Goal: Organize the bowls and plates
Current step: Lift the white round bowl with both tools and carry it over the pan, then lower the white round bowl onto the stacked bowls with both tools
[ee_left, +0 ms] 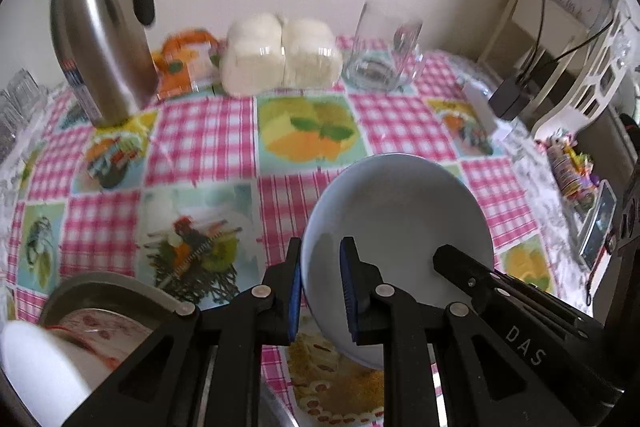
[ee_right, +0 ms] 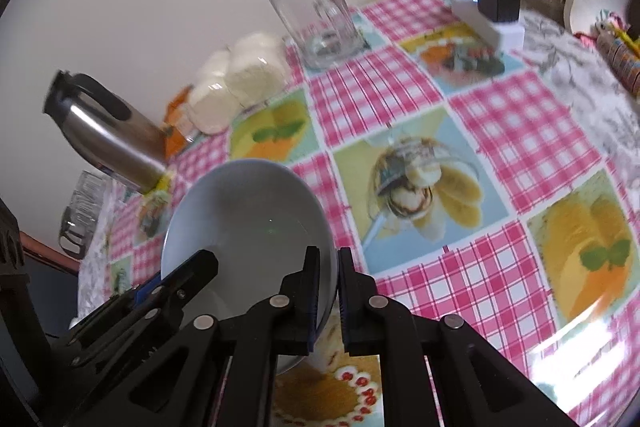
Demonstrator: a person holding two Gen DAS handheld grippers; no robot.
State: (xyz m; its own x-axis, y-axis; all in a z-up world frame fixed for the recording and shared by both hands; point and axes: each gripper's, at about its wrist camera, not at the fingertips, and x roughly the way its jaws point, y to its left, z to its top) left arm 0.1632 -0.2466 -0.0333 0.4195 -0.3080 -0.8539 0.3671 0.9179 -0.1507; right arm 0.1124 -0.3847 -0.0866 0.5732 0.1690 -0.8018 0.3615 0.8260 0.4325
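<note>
A pale grey-blue bowl [ee_left: 400, 227] is held tilted above the table by both grippers, one on each side of its rim. My left gripper [ee_left: 320, 287] is shut on the bowl's left rim. My right gripper [ee_right: 328, 291] is shut on the bowl's [ee_right: 248, 227] right rim. The right gripper's fingers [ee_left: 472, 271] show inside the bowl in the left wrist view, and the left gripper's fingers [ee_right: 188, 275] show in the right wrist view. Stacked dishes [ee_left: 92, 311], a grey one holding a red-patterned one, sit at lower left.
The table has a pink checked fruit-print cloth [ee_left: 200, 131]. At the back stand a steel thermos jug [ee_left: 100, 27], two white-filled containers [ee_left: 280, 59], an orange packet [ee_left: 184, 59] and a glass mug [ee_left: 384, 51]. A white rack [ee_left: 560, 39] and black adapter [ee_left: 512, 95] are at right.
</note>
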